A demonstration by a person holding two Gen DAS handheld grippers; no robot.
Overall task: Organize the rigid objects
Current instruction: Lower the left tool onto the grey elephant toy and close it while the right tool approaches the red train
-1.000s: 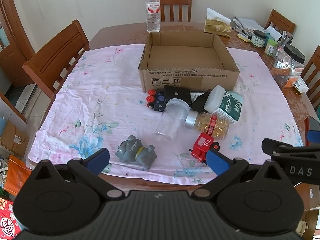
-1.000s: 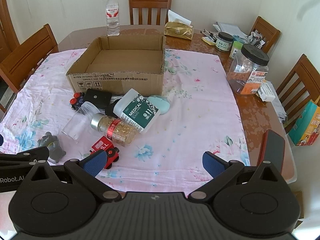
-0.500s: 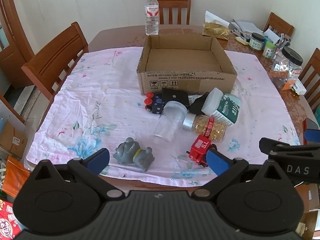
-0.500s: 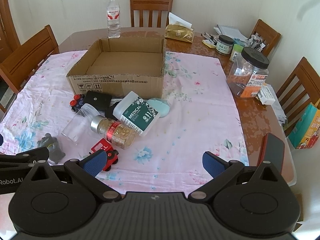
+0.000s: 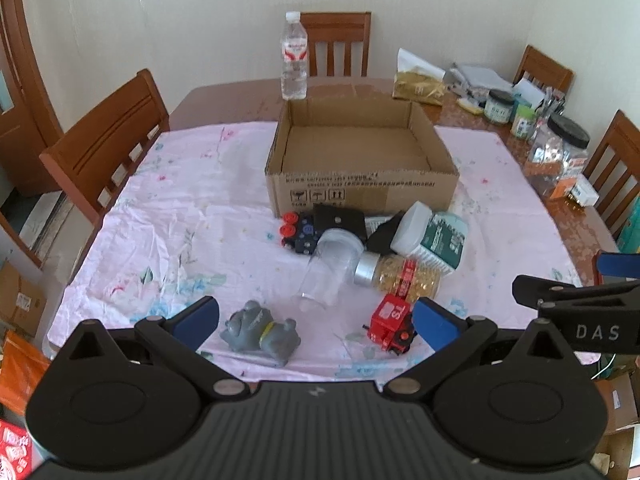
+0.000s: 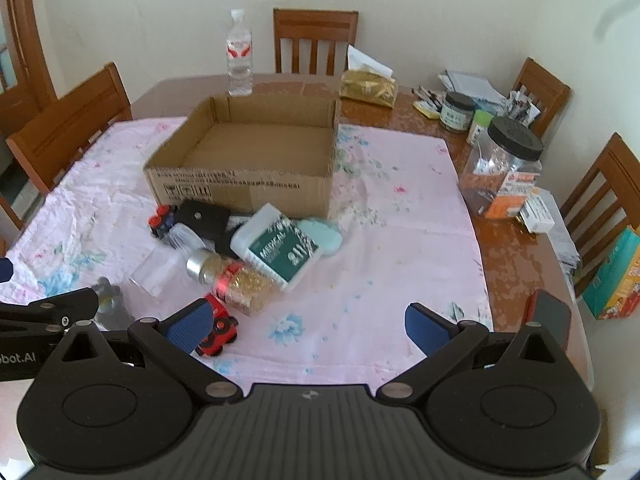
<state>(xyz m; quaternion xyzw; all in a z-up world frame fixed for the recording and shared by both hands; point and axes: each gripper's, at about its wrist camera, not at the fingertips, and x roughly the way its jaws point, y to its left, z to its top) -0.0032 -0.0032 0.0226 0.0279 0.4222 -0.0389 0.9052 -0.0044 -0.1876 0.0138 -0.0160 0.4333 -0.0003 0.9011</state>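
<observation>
An open, empty cardboard box (image 5: 362, 188) (image 6: 240, 188) stands mid-table on a pink floral cloth. In front of it lies a heap: a red-and-blue toy (image 5: 294, 234), a black pouch (image 5: 340, 220), a clear plastic jar (image 5: 326, 268), a capsule bottle with a silver cap (image 5: 400, 276) (image 6: 236, 280), a white-and-green MEDICAL container (image 5: 434, 236) (image 6: 282, 250). A grey toy animal (image 5: 260, 332) and a red toy train (image 5: 390, 322) (image 6: 218, 328) lie nearest. My left gripper (image 5: 316, 318) and right gripper (image 6: 306, 322) are open and empty, held over the table's near edge.
A water bottle (image 5: 294, 58), a gold tissue pack (image 5: 418, 86), small jars (image 5: 498, 106) and a large black-lidded jar (image 6: 504, 168) stand at the back and right. Wooden chairs (image 5: 104, 144) ring the table. A red phone (image 6: 548, 318) lies at the right edge.
Both grippers have drawn back and risen a little, so the table looks slightly farther away. Nothing on the table has moved. Both stay open.
</observation>
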